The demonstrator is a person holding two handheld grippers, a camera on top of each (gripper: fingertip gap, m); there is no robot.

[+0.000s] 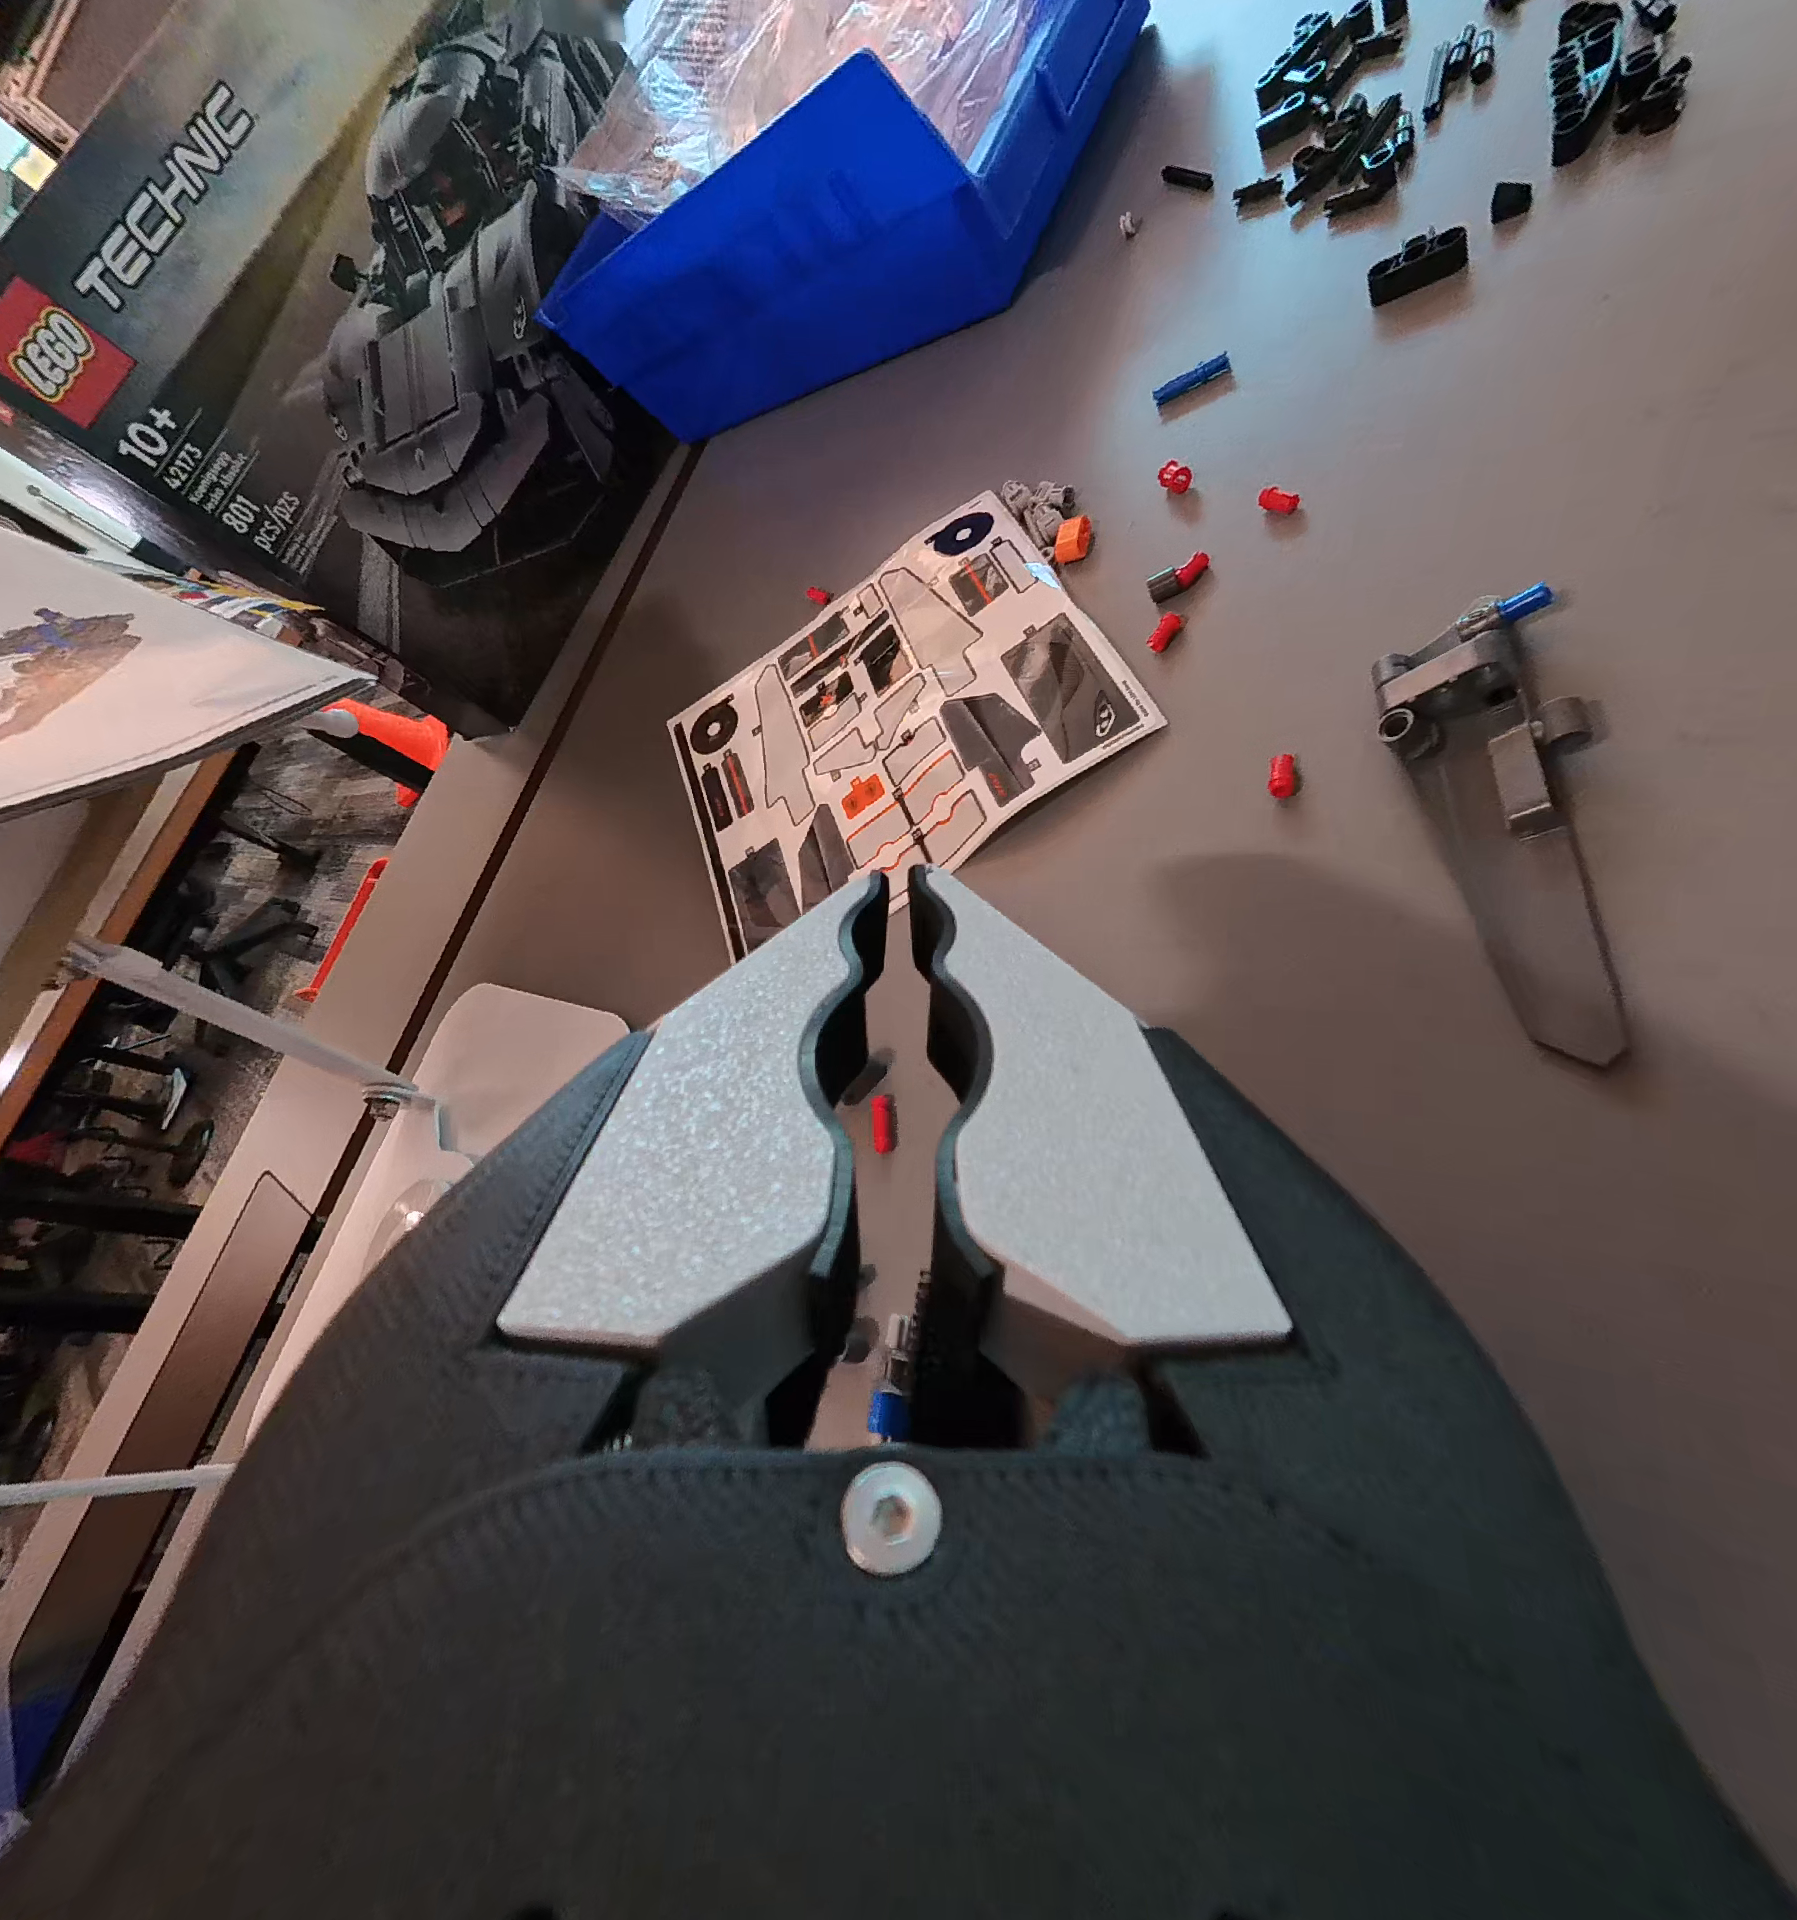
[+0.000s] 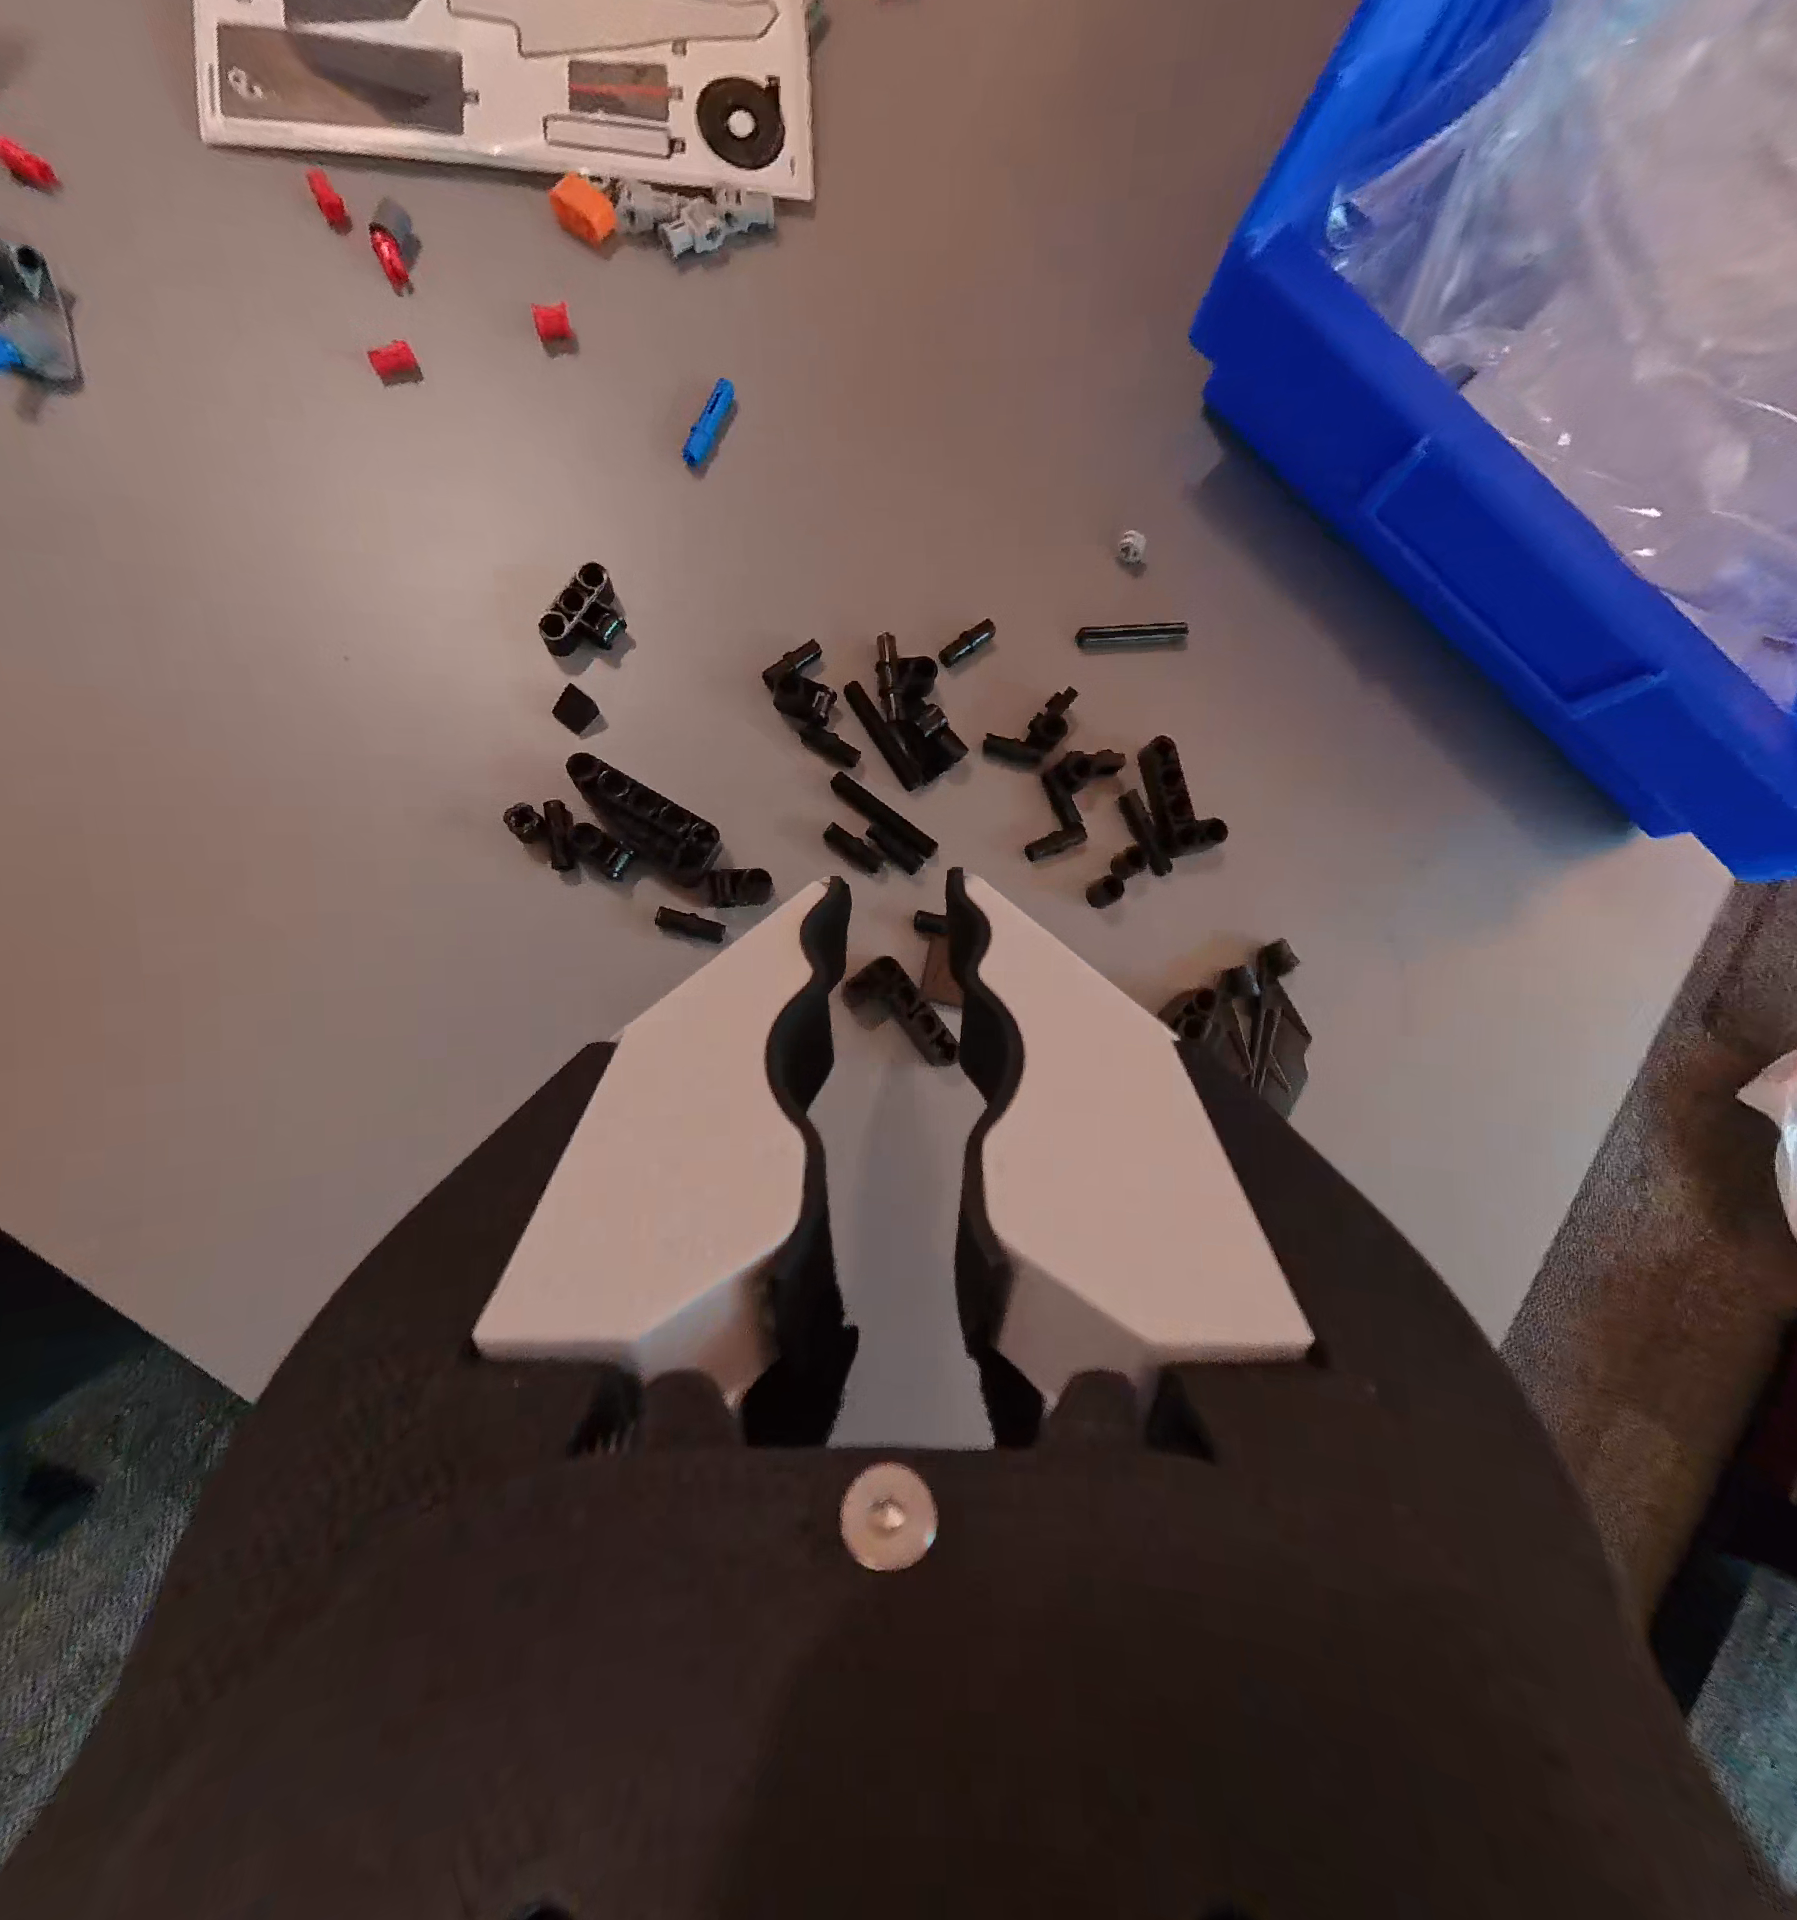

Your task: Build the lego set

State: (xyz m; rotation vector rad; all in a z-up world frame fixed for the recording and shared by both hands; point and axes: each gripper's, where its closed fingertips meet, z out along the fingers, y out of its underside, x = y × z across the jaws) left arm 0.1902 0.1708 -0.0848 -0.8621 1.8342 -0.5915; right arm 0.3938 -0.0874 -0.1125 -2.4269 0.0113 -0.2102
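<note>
At 12 o'clock off the right hand-held gripper (image 2: 894,894), on the table (image 2: 250,675): black parts pile (image 2: 873,769), tips just short of it, one small black beam (image 2: 899,1008) lying between the fingers, long axis toward 4 o'clock. Jaws parted narrowly, nothing gripped. Right nearer the pile. Left hand-held gripper (image 1: 899,883) nearly closed, empty, over the sticker sheet (image 1: 915,707); grey subassembly (image 1: 1496,790) at 2 o'clock.
</note>
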